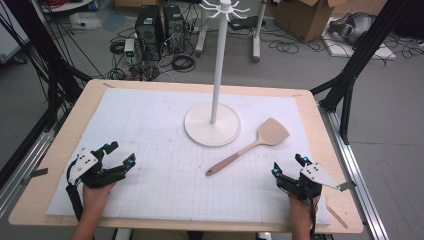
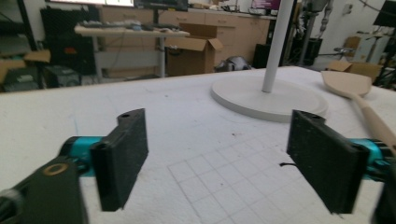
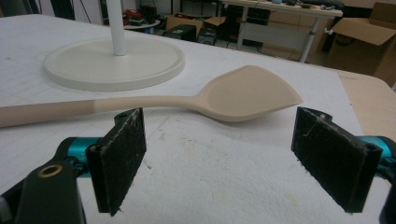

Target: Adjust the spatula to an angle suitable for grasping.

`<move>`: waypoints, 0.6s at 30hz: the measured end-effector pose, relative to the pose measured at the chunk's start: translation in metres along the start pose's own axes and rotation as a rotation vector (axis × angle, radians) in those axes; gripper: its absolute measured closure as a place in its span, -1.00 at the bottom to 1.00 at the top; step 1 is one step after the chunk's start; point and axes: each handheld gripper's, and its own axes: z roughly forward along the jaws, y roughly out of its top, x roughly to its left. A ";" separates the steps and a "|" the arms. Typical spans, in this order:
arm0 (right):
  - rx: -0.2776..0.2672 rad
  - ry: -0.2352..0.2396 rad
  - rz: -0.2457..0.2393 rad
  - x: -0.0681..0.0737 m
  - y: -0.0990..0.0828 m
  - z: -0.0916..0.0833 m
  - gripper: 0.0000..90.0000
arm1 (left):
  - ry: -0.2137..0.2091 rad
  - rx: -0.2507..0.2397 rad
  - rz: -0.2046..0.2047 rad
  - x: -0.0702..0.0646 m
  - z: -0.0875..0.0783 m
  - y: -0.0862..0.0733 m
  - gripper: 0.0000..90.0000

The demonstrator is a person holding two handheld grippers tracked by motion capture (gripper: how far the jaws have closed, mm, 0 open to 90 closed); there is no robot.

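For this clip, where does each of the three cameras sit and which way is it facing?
High view: fixed above the person's side, looking forward and down on the table; both hands enter from below, left claw and right claw open.
Left gripper view: rides the left claw, low over the white mat, facing the stand base; its two black pads show.
Right gripper view: rides the right claw, facing the wooden spatula; its pads show.
Shared: all three show the spatula and the stand base.

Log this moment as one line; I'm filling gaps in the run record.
left gripper: open, empty | right gripper: open, empty, near spatula | spatula: flat on mat, untouched | stand: upright, hooks bare
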 end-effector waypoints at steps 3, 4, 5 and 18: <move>0.002 0.000 -0.003 0.000 0.000 0.000 -0.63 | -0.031 0.012 -0.032 -0.002 0.005 0.004 -0.44; 0.004 -0.004 -0.014 0.000 0.000 0.001 -0.63 | -0.043 0.021 -0.028 -0.004 0.008 0.007 -0.44; 0.009 -0.005 -0.014 0.000 0.000 0.001 -0.63 | -0.061 0.031 -0.026 -0.007 0.012 0.009 -0.44; 0.029 0.002 -0.023 0.002 0.001 0.003 -0.63 | -0.274 0.148 0.059 -0.058 0.095 0.057 -0.45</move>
